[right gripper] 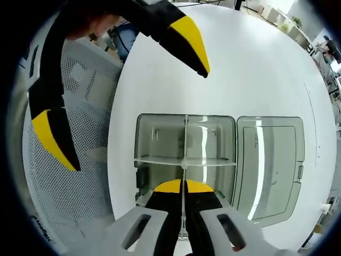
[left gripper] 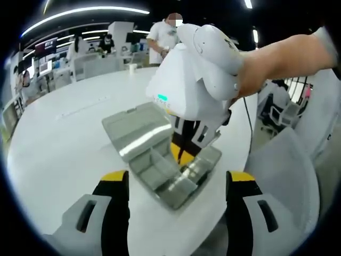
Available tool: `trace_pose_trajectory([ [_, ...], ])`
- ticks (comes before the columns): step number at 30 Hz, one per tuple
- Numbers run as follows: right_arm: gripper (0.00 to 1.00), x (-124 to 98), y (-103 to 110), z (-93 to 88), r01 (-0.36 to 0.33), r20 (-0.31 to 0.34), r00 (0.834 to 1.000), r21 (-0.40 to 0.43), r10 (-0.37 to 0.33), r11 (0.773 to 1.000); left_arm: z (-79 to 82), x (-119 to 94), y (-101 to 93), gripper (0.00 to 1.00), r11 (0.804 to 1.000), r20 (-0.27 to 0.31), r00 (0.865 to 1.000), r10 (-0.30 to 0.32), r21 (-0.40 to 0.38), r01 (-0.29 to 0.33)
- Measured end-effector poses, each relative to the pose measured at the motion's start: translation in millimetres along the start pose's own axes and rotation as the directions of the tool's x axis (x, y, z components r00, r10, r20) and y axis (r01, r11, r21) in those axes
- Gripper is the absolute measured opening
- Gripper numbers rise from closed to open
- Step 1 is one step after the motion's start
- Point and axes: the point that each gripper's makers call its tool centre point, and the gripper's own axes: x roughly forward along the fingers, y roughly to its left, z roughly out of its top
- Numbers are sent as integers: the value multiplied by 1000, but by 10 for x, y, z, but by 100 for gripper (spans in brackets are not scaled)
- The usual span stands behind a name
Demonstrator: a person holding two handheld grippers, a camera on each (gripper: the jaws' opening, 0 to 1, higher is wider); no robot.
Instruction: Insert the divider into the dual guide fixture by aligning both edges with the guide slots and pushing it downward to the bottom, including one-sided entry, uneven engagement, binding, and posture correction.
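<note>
The right tongs (right gripper: 184,188) pinch the thin clear divider (right gripper: 185,154) edge-on, directly ahead over the grey box (right gripper: 160,133) on the white surface (right gripper: 240,69), to steer it down its slots, while the left tongs (left gripper: 176,184) hang spread nearby, empty.

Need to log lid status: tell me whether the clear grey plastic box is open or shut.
Open: the clear grey plastic box has its lid folded flat beside it, dividers exposed.

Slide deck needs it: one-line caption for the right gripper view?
Right claw shut on the clear divider, lowering it into the grey fixture box on the white table; left claw open alongside.
</note>
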Motion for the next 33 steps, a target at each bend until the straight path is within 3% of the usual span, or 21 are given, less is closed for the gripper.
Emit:
trace_pose_trajectory([
  [16, 0, -5, -3, 4, 11, 8, 1000, 47, -12, 999, 4, -19, 22, 72, 1000, 9, 1000, 3, -3, -3],
  [33, 0, -53, 1, 15, 3, 28, 1000, -21, -2, 1000, 5, -64, 48, 72, 1000, 8, 1000, 9, 1, -9],
])
